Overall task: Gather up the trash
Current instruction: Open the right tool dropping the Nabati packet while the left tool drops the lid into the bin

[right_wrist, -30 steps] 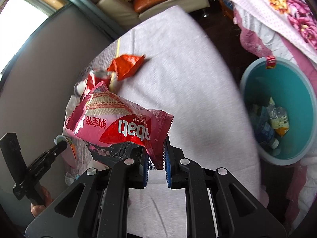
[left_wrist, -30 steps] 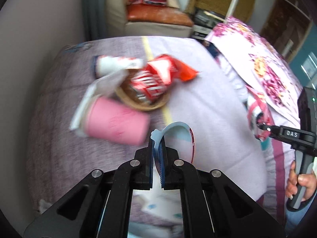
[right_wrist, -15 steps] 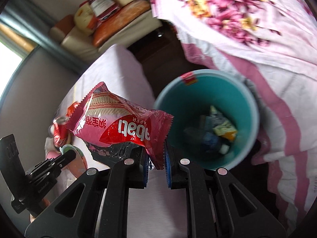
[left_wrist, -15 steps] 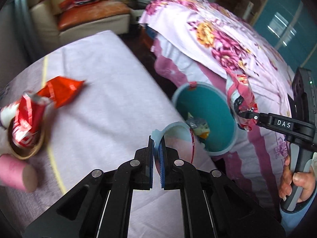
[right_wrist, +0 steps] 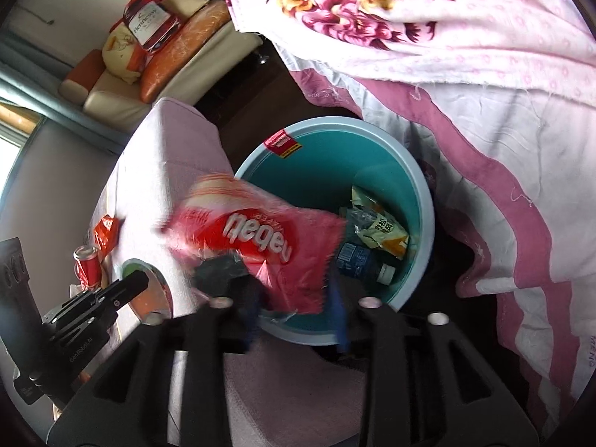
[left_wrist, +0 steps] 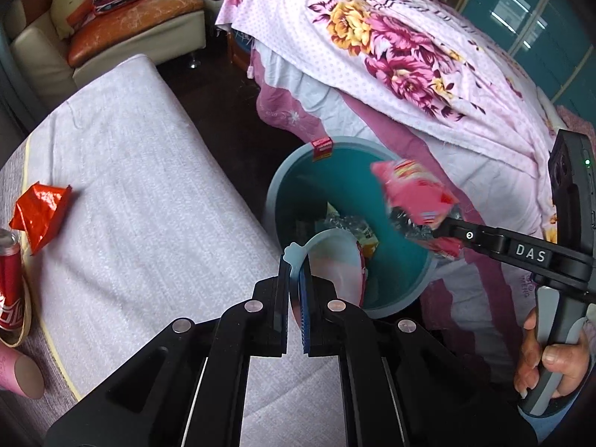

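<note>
Nearest to us, our left gripper (left_wrist: pixel 294 287) is clamped on the rim of a pale blue cup (left_wrist: pixel 335 260), its fingers pressed together on the thin edge. The cup hangs at the near rim of the bin (left_wrist: pixel 287 186), its mouth facing right.

Our right gripper (right_wrist: pixel 294 298) has its fingers spread wide apart. The pink wrapper (right_wrist: pixel 260 238) sits blurred between and just above them, over the bin's near rim; we cannot tell whether it touches a finger. In the left wrist view the wrapper (left_wrist: pixel 413 197) shows at the right gripper's tip (left_wrist: pixel 447 223), above the right side of the bin. A hand (left_wrist: pixel 551 365) grips the handle at the right edge.

The bin is teal inside with a pale rim and a small red label (right_wrist: pixel 282 143) on its far edge. At its bottom lie a yellow packet (right_wrist: pixel 383 231) and a blue bottle (right_wrist: pixel 361 260).

Left of the bin stands the desk (left_wrist: pixel 149 193), covered in a pale lilac cloth. On its left part lie a crumpled orange wrapper (left_wrist: pixel 41 210), a red can (left_wrist: pixel 9 283) and a pink tube (left_wrist: pixel 18 376).

Farther off, a bed (left_wrist: pixel 409 56) with a floral cover rises behind the bin, and a sofa (left_wrist: pixel 111 26) with cushions stands at the back.
</note>
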Action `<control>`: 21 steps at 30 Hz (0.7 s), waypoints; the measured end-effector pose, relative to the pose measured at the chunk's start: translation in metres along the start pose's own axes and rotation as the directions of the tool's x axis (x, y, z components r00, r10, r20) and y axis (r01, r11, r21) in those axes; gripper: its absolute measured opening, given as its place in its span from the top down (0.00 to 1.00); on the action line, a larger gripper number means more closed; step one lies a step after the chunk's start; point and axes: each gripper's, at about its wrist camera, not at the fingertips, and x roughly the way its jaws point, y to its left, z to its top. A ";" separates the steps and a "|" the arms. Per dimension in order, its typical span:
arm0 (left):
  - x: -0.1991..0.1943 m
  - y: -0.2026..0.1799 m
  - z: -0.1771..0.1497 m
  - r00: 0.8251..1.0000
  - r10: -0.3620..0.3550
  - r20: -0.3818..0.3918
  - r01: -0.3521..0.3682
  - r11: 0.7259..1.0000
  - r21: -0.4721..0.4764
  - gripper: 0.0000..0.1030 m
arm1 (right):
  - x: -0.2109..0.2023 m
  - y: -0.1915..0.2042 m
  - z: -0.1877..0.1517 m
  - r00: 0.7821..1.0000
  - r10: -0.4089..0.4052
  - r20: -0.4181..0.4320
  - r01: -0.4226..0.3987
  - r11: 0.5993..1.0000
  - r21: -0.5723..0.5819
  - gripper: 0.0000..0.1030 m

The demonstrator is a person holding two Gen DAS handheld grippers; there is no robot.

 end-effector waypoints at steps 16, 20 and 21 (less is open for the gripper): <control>0.021 -0.012 0.008 0.999 -0.022 -0.033 0.022 1.000 0.005 0.95 | -0.004 -0.020 0.007 1.000 -0.007 0.020 0.005 0.996 0.084 0.27; 0.024 -0.015 0.009 0.999 -0.025 -0.038 0.025 1.000 0.004 0.93 | -0.007 -0.025 0.008 1.000 -0.020 0.023 0.018 0.994 0.104 0.27; 0.025 -0.015 0.010 0.999 -0.024 -0.037 0.025 1.000 0.002 0.92 | -0.008 -0.026 0.008 0.999 -0.026 0.024 0.023 0.994 0.108 0.27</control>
